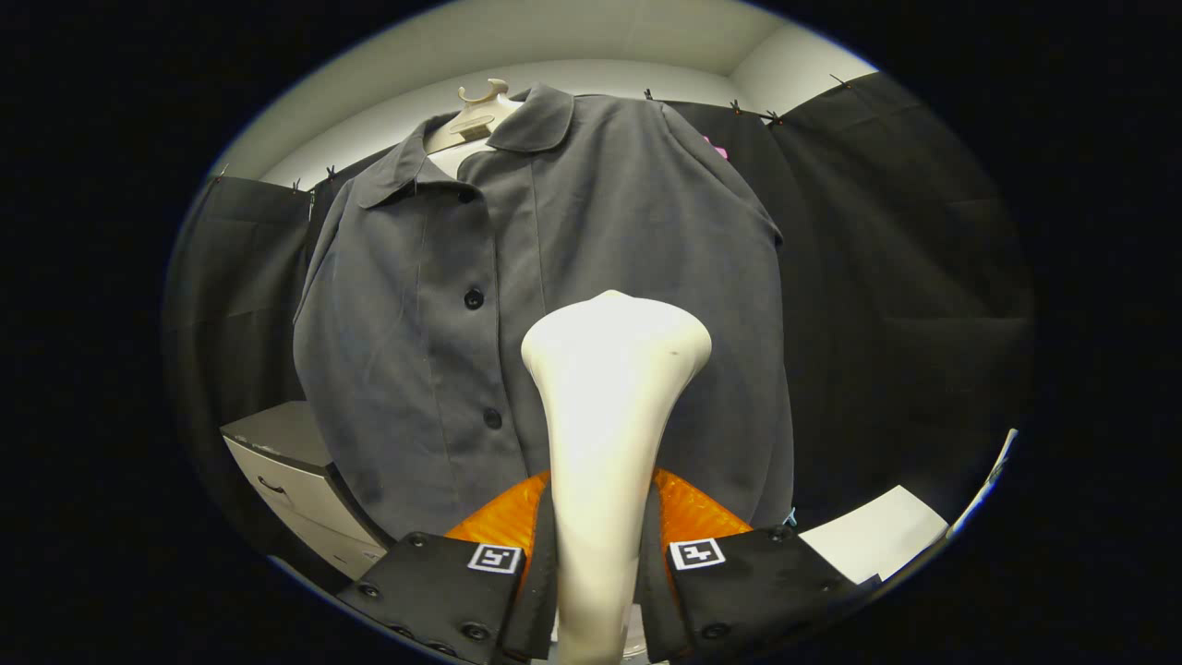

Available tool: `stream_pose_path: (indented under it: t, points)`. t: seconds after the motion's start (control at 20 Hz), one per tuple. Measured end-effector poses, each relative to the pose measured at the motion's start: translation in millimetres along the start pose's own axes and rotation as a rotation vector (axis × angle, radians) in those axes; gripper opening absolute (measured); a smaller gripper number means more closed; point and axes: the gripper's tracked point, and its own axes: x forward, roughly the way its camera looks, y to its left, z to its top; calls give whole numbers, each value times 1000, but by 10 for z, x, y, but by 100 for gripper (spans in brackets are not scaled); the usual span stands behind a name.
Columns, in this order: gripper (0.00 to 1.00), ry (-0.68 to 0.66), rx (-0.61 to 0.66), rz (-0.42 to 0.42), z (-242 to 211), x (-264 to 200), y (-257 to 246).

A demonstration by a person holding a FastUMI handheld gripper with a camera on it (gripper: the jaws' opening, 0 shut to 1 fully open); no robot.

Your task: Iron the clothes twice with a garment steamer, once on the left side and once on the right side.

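Tongs (598,563) clench the white steamer (609,397) before a grey shirt (554,305); drawer cabinet (295,485) beside.

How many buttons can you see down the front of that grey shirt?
2 dark round buttons show on the grey collared shirt: one mid-chest, one lower, beside the white garment steamer the gripper grips. A possible third near the collar is unclear; lower ones may be hidden.

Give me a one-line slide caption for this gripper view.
Claw shut on a white steamer, its head raised before the buttoned grey shirt on a mannequin.
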Motion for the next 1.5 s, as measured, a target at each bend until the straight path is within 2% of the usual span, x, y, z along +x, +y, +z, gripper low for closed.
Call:
stream_pose_path:
  t: [1.0, 1.25, 1.5]
  points:
    - [45, 182, 84, -84, -1262, -339, -250]
    - [45, 211, 107, -107, -1410, -444, -273]
    - [44, 191, 90, -102, -1334, -621, -163]
